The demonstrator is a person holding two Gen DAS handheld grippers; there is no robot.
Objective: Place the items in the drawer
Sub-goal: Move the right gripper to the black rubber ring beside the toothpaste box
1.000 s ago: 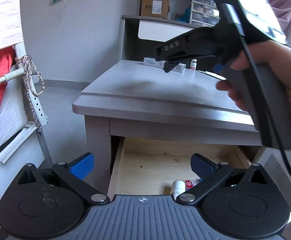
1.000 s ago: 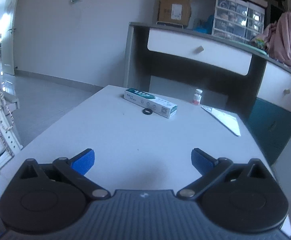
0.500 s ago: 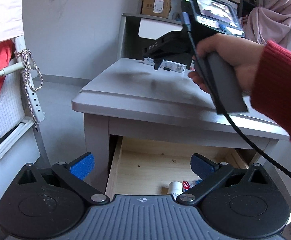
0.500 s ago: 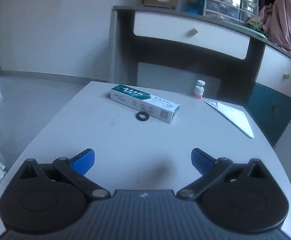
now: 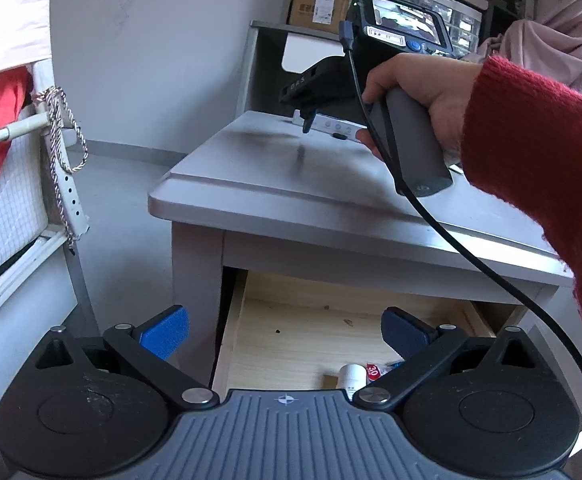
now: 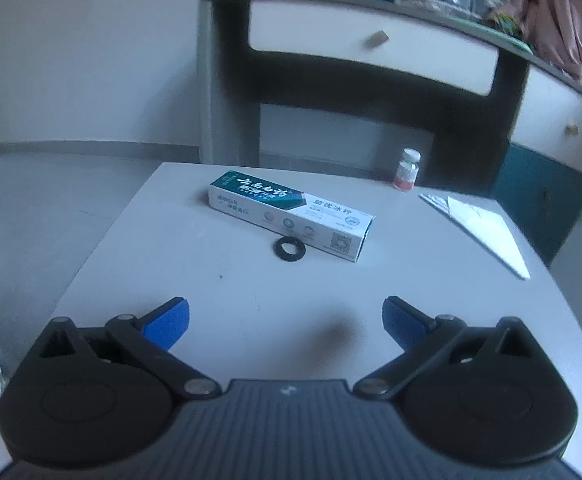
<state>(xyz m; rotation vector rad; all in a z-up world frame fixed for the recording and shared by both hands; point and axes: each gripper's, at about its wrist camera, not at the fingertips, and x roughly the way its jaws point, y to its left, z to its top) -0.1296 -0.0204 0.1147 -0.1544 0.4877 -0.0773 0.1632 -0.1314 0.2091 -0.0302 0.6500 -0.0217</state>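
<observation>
A white and teal toothpaste box (image 6: 291, 218) lies on the grey table top (image 6: 251, 320), with a small black ring (image 6: 289, 248) just in front of it. My right gripper (image 6: 285, 322) hovers open above the table, short of the ring and box. A small bottle (image 6: 407, 170) stands at the far edge, and a white folded sheet (image 6: 479, 228) lies to the right. Below the table, the wooden drawer (image 5: 311, 340) is pulled out; a small white container (image 5: 351, 374) and a packet lie inside. My left gripper (image 5: 285, 334) is open in front of the drawer, holding nothing.
A hand in a red sleeve (image 5: 531, 168) holds the right gripper's handle (image 5: 411, 140) over the table; its black cable (image 5: 491, 280) hangs across the drawer opening. A desk with white drawers (image 6: 371, 56) stands behind the table. Red fabric and a white rack (image 5: 19, 184) are at left.
The right gripper has moved forward over the table toward the box and ring, which now look larger. The left gripper has stayed in front of the open drawer.
</observation>
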